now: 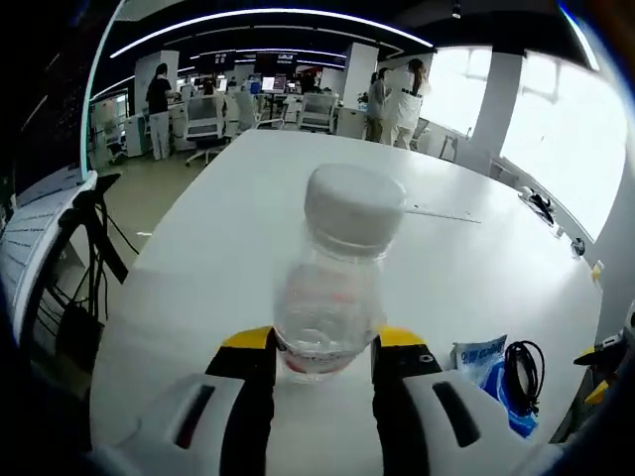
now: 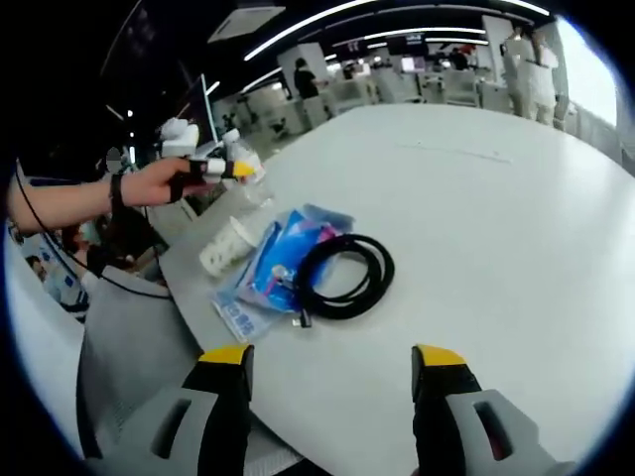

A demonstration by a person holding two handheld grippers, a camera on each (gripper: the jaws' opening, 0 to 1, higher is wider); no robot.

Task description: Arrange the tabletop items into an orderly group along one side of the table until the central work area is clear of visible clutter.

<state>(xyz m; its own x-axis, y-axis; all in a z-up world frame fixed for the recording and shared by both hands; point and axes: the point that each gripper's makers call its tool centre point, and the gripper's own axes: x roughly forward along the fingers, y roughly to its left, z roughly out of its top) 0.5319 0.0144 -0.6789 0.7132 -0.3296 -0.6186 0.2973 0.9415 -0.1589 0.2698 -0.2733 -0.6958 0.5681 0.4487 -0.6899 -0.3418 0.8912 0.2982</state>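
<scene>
Long ceiling light strips [image 1: 268, 15] give the room bright, even light, and daylight pours in through the windows [image 1: 566, 129] beyond the desk [image 1: 476, 258], where the panes are blown out to white. The desk top is pale and nearly shadowless, with a soft sheen. Close to the lens, the clear bottle [image 1: 332, 288] is slightly soft, its cap catching the glare. In the right gripper view the black cable [image 2: 342, 278] on the desk is sharp, while straight lines bend strongly toward the picture edges.
</scene>
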